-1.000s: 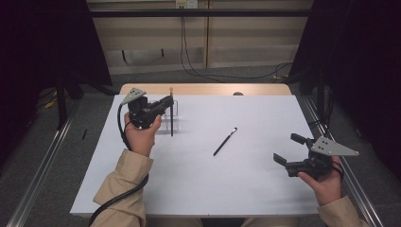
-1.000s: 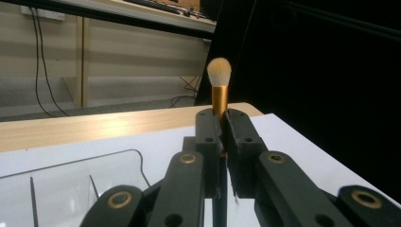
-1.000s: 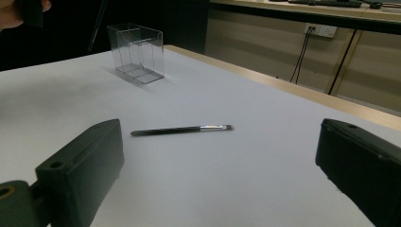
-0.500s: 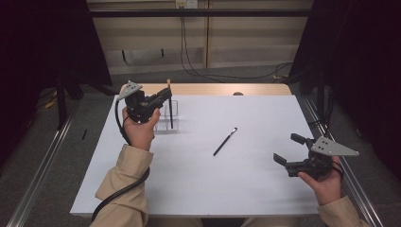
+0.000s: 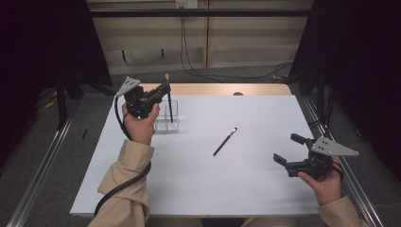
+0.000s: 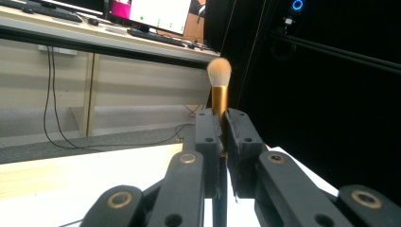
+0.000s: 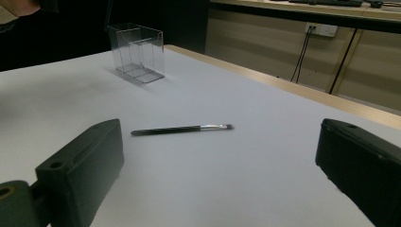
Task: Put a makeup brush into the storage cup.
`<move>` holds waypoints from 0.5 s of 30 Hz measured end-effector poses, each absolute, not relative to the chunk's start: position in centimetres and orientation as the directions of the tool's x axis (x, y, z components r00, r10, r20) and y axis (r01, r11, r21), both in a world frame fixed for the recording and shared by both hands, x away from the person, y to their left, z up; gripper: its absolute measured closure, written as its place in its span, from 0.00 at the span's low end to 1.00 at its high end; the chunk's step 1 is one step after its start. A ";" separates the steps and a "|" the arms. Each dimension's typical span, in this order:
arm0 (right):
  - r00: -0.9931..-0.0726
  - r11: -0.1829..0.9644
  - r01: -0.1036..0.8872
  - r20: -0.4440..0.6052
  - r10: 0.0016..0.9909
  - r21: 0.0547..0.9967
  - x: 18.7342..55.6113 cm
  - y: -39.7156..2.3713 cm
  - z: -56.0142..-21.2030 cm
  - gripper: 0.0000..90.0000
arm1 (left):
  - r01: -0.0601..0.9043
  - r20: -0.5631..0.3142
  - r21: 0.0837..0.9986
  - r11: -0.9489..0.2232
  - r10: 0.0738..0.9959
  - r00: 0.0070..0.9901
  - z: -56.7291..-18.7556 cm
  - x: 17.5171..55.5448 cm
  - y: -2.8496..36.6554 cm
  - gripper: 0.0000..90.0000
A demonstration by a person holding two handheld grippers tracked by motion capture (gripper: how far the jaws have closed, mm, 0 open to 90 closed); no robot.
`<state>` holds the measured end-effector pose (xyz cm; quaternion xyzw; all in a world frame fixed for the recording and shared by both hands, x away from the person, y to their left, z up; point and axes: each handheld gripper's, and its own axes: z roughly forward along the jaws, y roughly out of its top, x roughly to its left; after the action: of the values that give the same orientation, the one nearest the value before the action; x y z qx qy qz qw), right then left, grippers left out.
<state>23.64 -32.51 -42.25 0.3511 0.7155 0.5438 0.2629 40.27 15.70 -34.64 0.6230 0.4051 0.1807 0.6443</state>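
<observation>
Left claw (image 5: 163, 92) clenched on powder brush (image 6: 219, 87) above clear holder (image 5: 168, 116), not yet in; right claw (image 5: 288, 151) released; liner brush (image 5: 224, 141) left on tabletop (image 5: 198, 179).

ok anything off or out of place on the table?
Nothing damaged or spilled. The left gripper holds a gold-ferruled brush upright, bristles up, above the clear holder. One thin black brush lies loose mid-table, outside the holder. The right gripper is open, holding nothing.
</observation>
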 end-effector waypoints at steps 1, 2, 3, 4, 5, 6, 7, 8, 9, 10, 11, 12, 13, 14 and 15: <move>-0.614 0.162 0.218 0.006 0.789 0.962 23.6 -32.5 -42.3 0.02 | 0.266 -0.285 0.952 0.148 0.741 0.607 -34.6 40.3 15.8 0.94; -0.614 0.161 0.220 0.008 0.789 0.962 23.6 -32.6 -42.3 0.02 | 0.262 -0.289 0.952 0.157 0.740 0.607 -34.5 40.4 15.7 0.94; -0.614 0.161 0.221 0.009 0.789 0.962 23.6 -32.6 -42.3 0.02 | 0.260 -0.289 0.952 0.160 0.741 0.606 -34.4 40.5 15.7 0.94; -0.614 0.162 0.222 0.009 0.790 0.962 23.6 -32.6 -42.3 0.02 | 0.258 -0.282 0.954 0.152 0.744 0.606 -34.3 40.5 15.7 0.94; -0.612 0.159 0.221 0.010 0.791 0.962 23.6 -32.6 -42.3 0.02 | 0.255 -0.285 0.954 0.159 0.743 0.605 -34.3 40.6 15.6 0.94; -0.613 0.159 0.221 0.010 0.790 0.962 23.7 -32.6 -42.3 0.02 | 0.254 -0.286 0.954 0.160 0.745 0.603 -34.3 40.7 15.6 0.94; -0.613 0.161 0.223 0.009 0.790 0.961 23.7 -32.6 -42.3 0.02 | 0.255 -0.284 0.954 0.157 0.746 0.603 -34.3 40.8 15.6 0.94; -0.614 0.163 0.221 0.007 0.789 0.962 23.6 -32.6 -42.3 0.02 | 0.251 -0.286 0.954 0.163 0.745 0.602 -34.3 40.9 15.5 0.94; -0.616 0.163 0.221 0.008 0.788 0.962 23.6 -32.6 -42.3 0.02 | 0.250 -0.287 0.954 0.166 0.745 0.602 -34.3 41.0 15.5 0.94; -0.615 0.164 0.220 0.007 0.789 0.962 23.6 -32.6 -42.3 0.02 | 0.253 -0.283 0.955 0.158 0.745 0.604 -34.2 41.1 15.5 0.94; -0.615 0.164 0.221 0.007 0.788 0.961 23.7 -32.6 -42.3 0.02 | 0.249 -0.281 0.956 0.158 0.746 0.604 -34.2 41.2 15.5 0.94; -0.614 0.162 0.222 0.009 0.789 0.961 23.7 -32.6 -42.4 0.02 | 0.248 -0.280 0.956 0.158 0.747 0.603 -34.2 41.2 15.5 0.94; -0.614 0.161 0.223 0.010 0.789 0.961 23.7 -32.6 -42.4 0.02 | 0.249 -0.282 0.955 0.159 0.745 0.605 -34.2 41.3 15.4 0.94; -0.614 0.161 0.225 0.011 0.789 0.961 23.7 -32.6 -42.4 0.02 | 0.247 -0.278 0.956 0.157 0.746 0.605 -34.1 41.4 15.4 0.94; -0.614 0.162 0.227 0.013 0.789 0.960 23.7 -32.6 -42.4 0.02 | 0.246 -0.284 0.955 0.164 0.743 0.606 -34.1 41.5 15.3 0.94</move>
<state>23.69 -32.59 -42.42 0.3545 0.7166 0.5418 0.2592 41.48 15.32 -34.07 0.6176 0.4003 0.1912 0.6494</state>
